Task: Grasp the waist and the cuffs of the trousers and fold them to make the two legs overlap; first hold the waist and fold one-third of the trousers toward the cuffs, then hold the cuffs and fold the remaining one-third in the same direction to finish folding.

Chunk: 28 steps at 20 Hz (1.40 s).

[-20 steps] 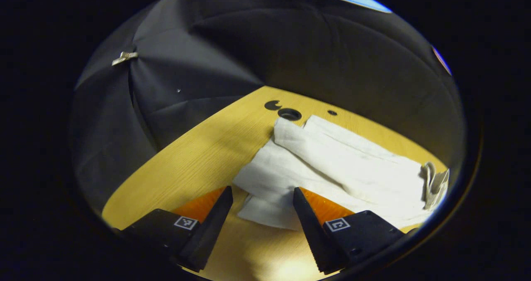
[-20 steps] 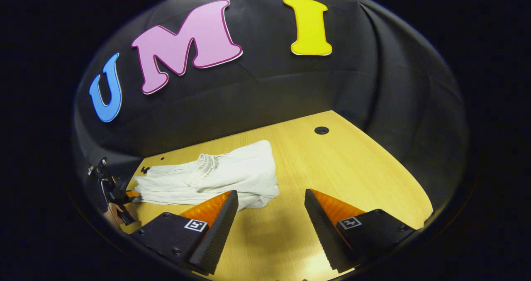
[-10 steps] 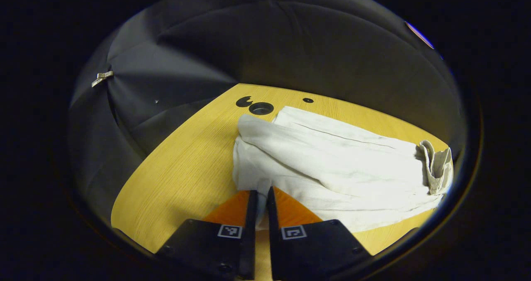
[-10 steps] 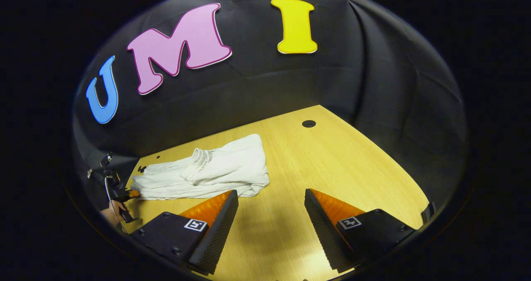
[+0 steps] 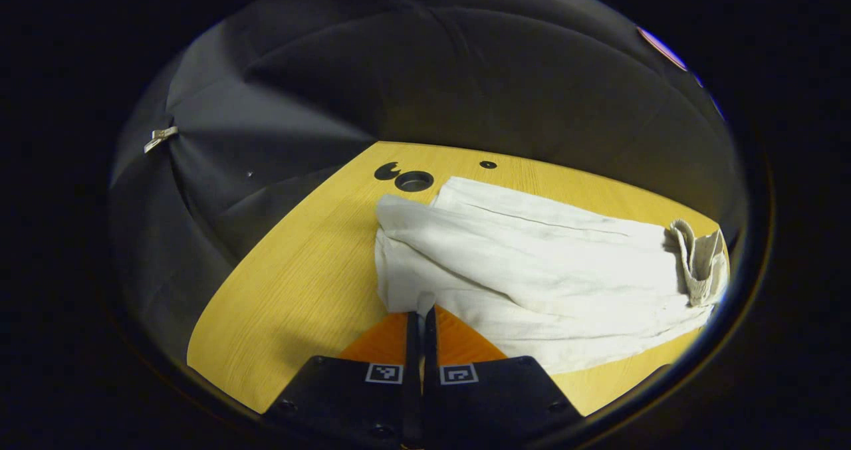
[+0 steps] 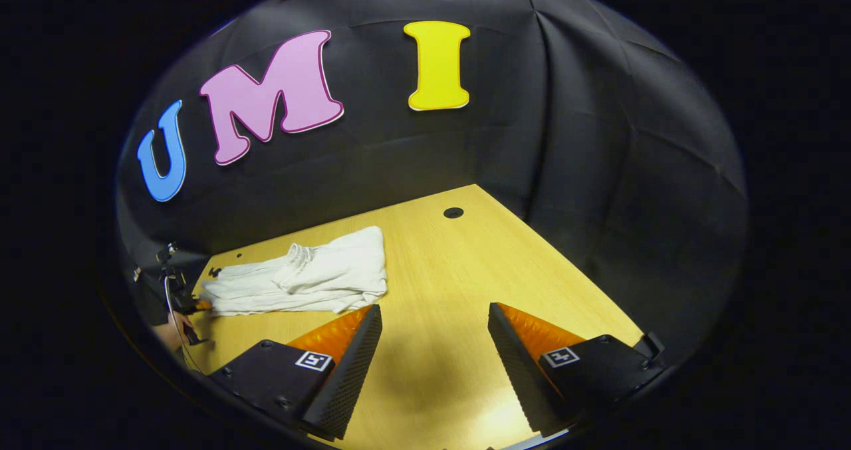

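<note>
1. White cotton-looking trousers [image 5: 532, 270] are lying across the right half of the left gripper view on the wooden table [image 5: 299, 270], and at middle left of the right gripper view.
2. Left gripper [image 5: 421, 317], bottom centre of its view, is pinching a small tuft of the near cuff edge, fingers almost touching.
3. Right gripper [image 6: 432, 343] is sitting wide apart over bare table at the bottom of its view, well away from the cloth, holding nothing.
4. My worry: that pinch is looking thin, so one layer could slip out mid-fold and leave the legs uneven. Only one corner being held could also drag the bundle sideways.
5. Fabric is looking soft and rumpled, with the ribbed waist [image 5: 698, 264] bunching at the right edge.
</note>
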Available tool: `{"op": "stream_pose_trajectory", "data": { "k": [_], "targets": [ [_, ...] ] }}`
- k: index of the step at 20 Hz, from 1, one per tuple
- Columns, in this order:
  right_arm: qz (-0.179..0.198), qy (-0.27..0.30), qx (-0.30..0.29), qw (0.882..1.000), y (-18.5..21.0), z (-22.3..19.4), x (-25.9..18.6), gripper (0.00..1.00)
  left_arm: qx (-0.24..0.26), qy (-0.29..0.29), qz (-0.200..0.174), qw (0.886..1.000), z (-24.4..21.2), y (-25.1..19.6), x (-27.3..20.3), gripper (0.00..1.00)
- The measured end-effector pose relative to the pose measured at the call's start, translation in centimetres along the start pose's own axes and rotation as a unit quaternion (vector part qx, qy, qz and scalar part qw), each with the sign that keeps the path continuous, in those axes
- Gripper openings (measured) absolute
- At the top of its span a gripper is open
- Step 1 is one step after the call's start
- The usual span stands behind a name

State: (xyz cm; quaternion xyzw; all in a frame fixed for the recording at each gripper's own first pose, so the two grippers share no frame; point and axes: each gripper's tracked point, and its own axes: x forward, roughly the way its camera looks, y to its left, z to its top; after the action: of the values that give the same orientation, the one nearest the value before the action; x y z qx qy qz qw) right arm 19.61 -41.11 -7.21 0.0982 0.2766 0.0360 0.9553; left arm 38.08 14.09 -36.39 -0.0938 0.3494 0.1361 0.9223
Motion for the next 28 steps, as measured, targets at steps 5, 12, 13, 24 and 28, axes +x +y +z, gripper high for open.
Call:
{"op": "stream_pose_trajectory", "data": {
  "k": [5, 12, 13, 24, 28],
  "targets": [
    [0.004, 0.017, 0.003, 1.000, -2.5, -1.4, 0.3, 0.98, -0.012, -0.039, -0.002, 0.999, 3.3, -0.8, -2.9, 0.06],
    [0.026, 0.026, 0.001, 0.999, -3.8, -1.6, 2.0, 0.98, -0.045, -0.090, -0.042, 0.994, 9.9, -6.6, -7.9, 0.06],
    [0.030, 0.027, 0.001, 0.999, -3.8, -1.7, 2.5, 0.98, -0.039, -0.098, -0.049, 0.993, 10.9, -7.8, -8.9, 0.06],
    [0.069, 0.013, 0.002, 0.998, -5.3, -0.3, 5.5, 0.98, 0.044, -0.152, -0.155, 0.975, 16.2, -27.8, -16.9, 0.06],
    [0.070, 0.011, -0.002, 0.998, -7.3, 0.2, 6.6, 0.98, 0.083, -0.162, -0.193, 0.964, 15.2, -35.1, -19.1, 0.06]
  ]
}}
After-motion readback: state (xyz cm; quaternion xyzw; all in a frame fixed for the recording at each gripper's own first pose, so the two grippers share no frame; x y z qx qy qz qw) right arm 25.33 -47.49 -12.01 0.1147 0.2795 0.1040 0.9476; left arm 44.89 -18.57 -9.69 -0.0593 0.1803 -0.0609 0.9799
